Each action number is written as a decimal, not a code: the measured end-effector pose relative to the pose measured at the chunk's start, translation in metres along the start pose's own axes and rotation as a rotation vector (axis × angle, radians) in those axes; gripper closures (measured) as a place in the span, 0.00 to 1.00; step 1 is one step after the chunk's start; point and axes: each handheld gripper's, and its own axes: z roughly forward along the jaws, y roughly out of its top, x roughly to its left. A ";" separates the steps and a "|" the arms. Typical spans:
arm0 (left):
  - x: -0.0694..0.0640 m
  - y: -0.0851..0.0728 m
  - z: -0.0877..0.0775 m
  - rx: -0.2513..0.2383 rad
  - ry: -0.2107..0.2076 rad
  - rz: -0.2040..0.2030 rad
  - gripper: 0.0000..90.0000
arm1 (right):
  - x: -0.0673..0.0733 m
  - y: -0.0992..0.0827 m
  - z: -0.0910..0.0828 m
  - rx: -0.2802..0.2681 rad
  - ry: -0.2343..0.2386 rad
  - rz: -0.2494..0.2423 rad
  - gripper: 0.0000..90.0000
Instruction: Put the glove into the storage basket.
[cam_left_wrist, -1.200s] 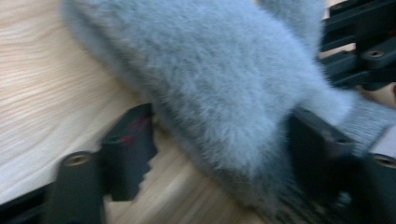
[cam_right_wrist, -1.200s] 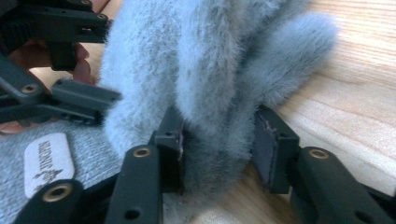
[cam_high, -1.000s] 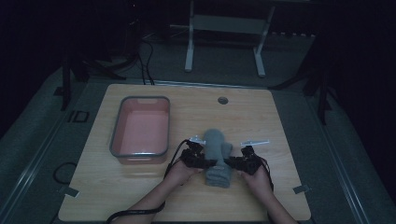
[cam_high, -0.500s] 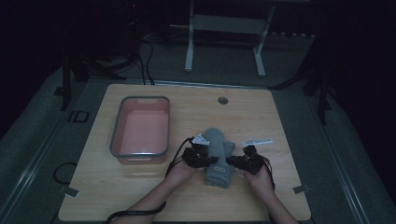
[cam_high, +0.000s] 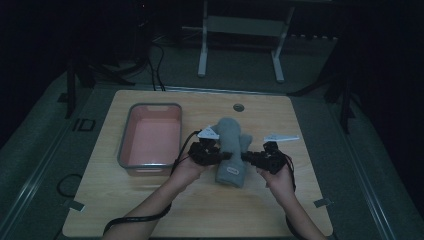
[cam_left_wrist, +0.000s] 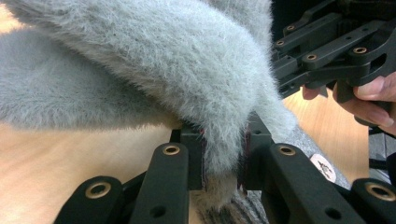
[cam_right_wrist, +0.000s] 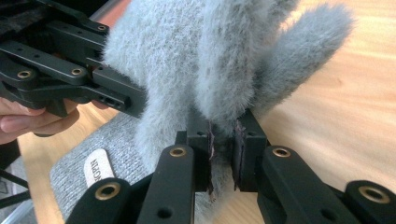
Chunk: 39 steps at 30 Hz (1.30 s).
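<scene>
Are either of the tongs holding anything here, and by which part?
Both hold the fluffy grey glove. The left tongs pinch a fold of fur along one side edge; the right tongs pinch a fold on the opposite edge, above the ribbed cuff.

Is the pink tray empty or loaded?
Empty. The pink tray shows a bare floor in the high view; the grey fuzzy glove is outside it to its right, pinched by the left gripper and right gripper.
</scene>
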 end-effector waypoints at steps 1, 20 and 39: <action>0.001 0.003 -0.003 -0.003 0.001 0.003 0.86 | 0.001 0.003 0.000 -0.005 0.006 0.001 0.89; 0.047 0.026 -0.093 -0.042 0.087 -0.010 0.86 | 0.052 0.084 0.043 -0.028 0.073 -0.073 0.89; 0.102 -0.009 -0.177 -0.034 0.222 -0.083 0.85 | 0.116 0.129 0.136 0.020 0.135 -0.138 0.89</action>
